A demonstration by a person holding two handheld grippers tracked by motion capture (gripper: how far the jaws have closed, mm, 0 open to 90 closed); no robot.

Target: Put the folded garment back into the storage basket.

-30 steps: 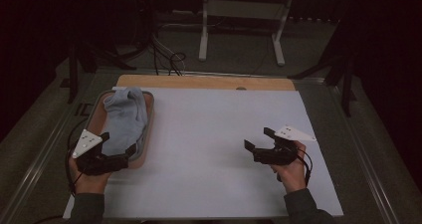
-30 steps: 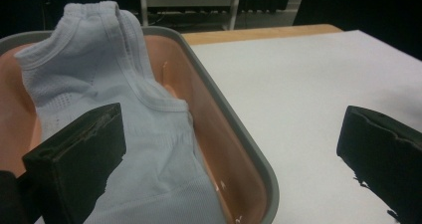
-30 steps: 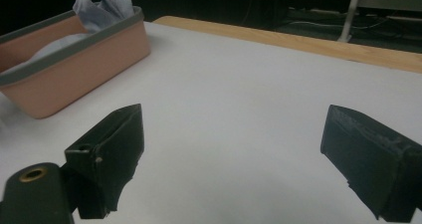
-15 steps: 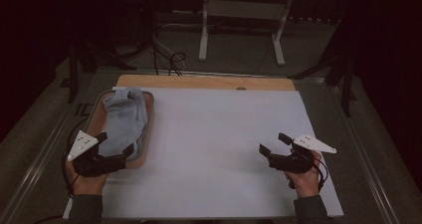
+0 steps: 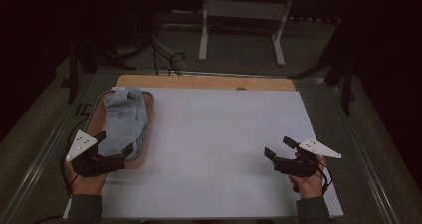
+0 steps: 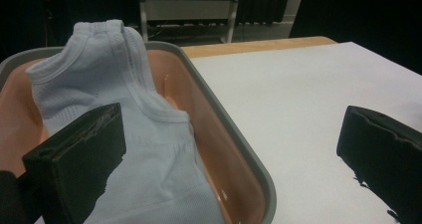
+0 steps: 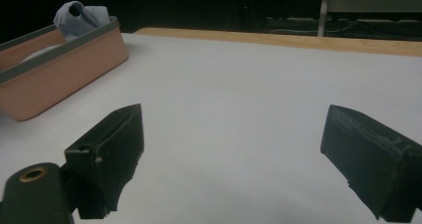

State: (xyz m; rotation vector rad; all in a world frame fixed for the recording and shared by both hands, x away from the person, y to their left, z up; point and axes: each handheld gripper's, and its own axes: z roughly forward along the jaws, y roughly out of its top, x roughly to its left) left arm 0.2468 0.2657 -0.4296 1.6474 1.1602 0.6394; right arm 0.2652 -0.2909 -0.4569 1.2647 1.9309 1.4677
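At nine o'clock on the table (image 5: 219,134), the pale blue undershirt (image 5: 124,119) lies heaped in the pink tray (image 5: 148,134), as before. The left gripper (image 5: 115,143), jaws wide apart and empty, hovers at the tray's near end. The right gripper (image 5: 278,148), also spread, has drawn back toward four o'clock

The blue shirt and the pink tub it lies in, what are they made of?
The blue shirt looks like soft knitted cloth, perhaps cotton: fine ribbing, stitched bands at the openings, and floppy folds. The pink tub looks like hard moulded plastic: smooth, a little shiny inside, with a grey rim. I can't tell the exact kinds.
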